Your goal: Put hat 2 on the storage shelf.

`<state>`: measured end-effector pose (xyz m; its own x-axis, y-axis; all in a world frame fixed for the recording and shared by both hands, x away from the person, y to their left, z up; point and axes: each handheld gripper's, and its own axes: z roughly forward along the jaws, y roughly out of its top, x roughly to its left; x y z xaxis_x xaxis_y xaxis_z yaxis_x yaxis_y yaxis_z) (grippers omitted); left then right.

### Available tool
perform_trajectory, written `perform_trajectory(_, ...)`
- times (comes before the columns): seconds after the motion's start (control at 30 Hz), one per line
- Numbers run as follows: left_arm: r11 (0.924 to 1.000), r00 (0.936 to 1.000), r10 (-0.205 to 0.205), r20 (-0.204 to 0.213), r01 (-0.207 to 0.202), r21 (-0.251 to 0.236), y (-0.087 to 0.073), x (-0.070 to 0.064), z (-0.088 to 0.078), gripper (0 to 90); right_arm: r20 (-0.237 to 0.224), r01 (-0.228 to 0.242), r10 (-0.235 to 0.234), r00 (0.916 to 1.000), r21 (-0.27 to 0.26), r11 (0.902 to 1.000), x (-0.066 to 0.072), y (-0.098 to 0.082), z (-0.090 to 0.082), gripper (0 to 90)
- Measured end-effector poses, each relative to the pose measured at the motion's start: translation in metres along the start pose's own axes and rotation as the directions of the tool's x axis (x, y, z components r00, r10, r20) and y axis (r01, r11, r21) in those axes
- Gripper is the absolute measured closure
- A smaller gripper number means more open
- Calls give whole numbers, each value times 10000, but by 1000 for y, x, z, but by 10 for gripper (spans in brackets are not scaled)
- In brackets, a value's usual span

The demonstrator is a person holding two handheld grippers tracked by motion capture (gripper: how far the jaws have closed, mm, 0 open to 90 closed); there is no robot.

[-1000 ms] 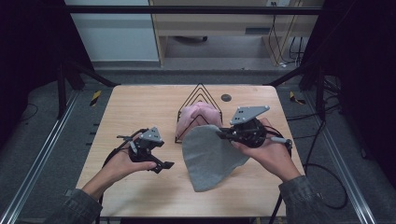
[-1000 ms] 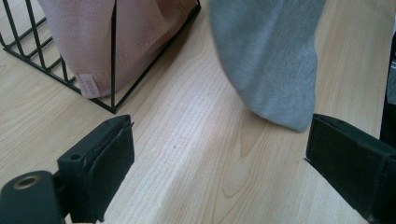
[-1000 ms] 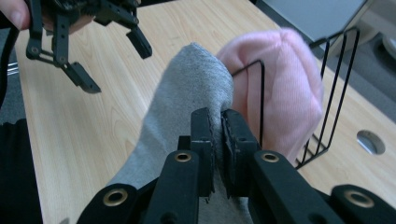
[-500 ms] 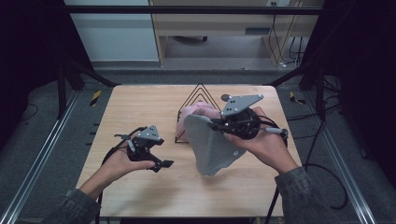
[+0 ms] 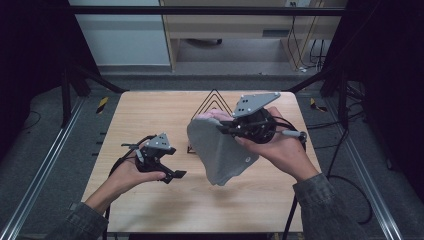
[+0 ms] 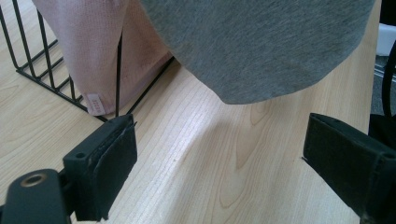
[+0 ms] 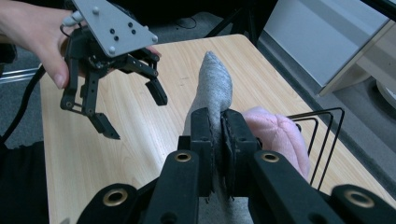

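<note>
**Grey cloth held off the table beside the wire rack**

The soft grey knit cloth point(image 5: 220, 152) hangs in the air over the middle of the table, its lower edge clear of the wood, just in front of the black wire rack point(image 5: 214, 100). The rack stands on the far half of the table and holds a folded pink fleece cloth point(image 6: 100, 51), which sits between its wires with a small label at its bottom corner; the grey cloth hangs just beside it.

The light wooden table point(image 5: 150, 110) stands in a dim room with a grey floor, dark metal frame rails on both sides, and a pale cabinet and a wooden desk behind.

The right tongs point(image 7: 219, 135) are clamped on the top edge of the grey cloth, pads pressed together with the fabric pinched between them; the right hand holds them raised above the table, pointing across toward the rack. The left tongs point(image 5: 170, 167) stand apart with nothing between the pads, held low over the near left of the table, aimed at the hanging cloth.
</note>
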<state>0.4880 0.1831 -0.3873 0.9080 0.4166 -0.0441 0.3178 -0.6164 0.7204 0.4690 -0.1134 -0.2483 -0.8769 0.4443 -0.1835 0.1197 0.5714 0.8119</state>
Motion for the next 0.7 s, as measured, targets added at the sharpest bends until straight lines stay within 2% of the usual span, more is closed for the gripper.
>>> perform_trajectory(0.23, 10000, 10000, 41, -18, -41, -71, -1, 1, 0, 101, -75, 124, -124, 9999, -44, 9999, 2, 9, 2, 842)
perform_trajectory(0.4, 9997, 10000, -74, -36, 73, -243, 0, 6, 2, 121, -195, 189, -193, 9996, -189, 9996, 6, 14, 2, 842)
perform_trajectory(0.53, 9985, 9998, -201, -12, 200, -519, 4, 9, 3, 139, -270, 197, -204, 9994, -239, 9995, 8, 16, 2, 841)
perform_trajectory(0.7, 9978, 9999, -86, 102, 93, -657, 14, 14, 3, 179, -345, 257, -265, 9991, -240, 9994, 12, 17, 2, 841)
